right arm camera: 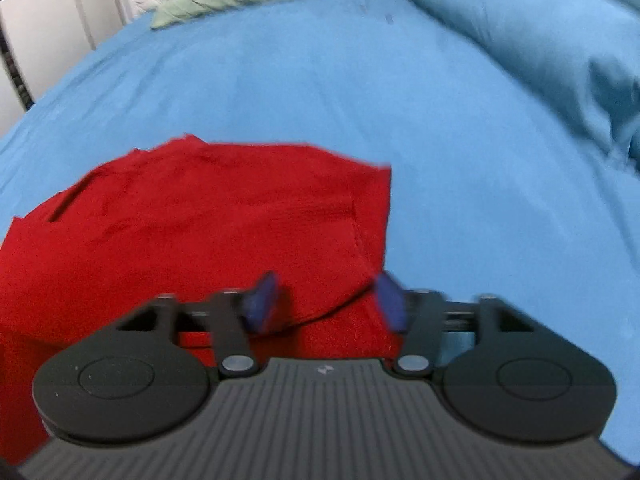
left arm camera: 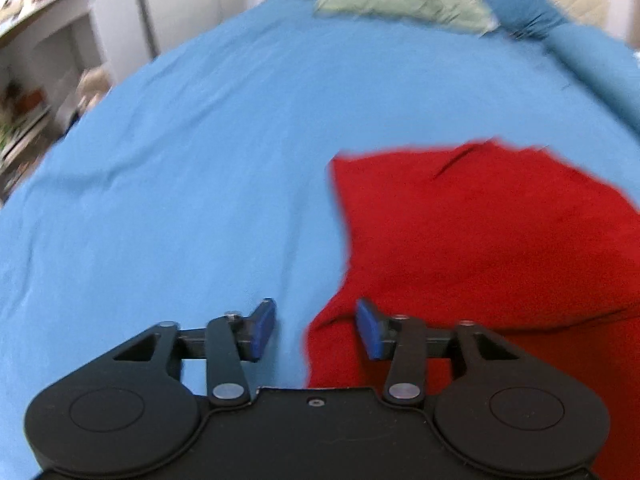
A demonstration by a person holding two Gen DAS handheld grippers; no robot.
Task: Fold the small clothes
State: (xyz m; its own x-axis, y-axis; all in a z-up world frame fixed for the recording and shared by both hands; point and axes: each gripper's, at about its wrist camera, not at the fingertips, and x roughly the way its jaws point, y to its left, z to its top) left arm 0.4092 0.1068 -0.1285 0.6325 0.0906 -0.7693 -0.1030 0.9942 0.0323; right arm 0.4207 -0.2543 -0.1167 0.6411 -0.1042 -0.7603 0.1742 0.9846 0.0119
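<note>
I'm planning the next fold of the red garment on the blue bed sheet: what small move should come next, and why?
Probably lower the right hand-held gripper onto the near right edge of the red garment and pinch it. Both it and the left hand-held gripper look open with nothing clamped, the cloth lies loosely folded on the blue sheet, and a layered edge sits just ahead of the right one.

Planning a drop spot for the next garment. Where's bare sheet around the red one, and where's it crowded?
Bare blue sheet lies left of the red garment, and beyond it up to the green cloth. More bare sheet right of it, bordered by the bunched blue duvet. Crowded: along the duvet and the green cloth.
</note>
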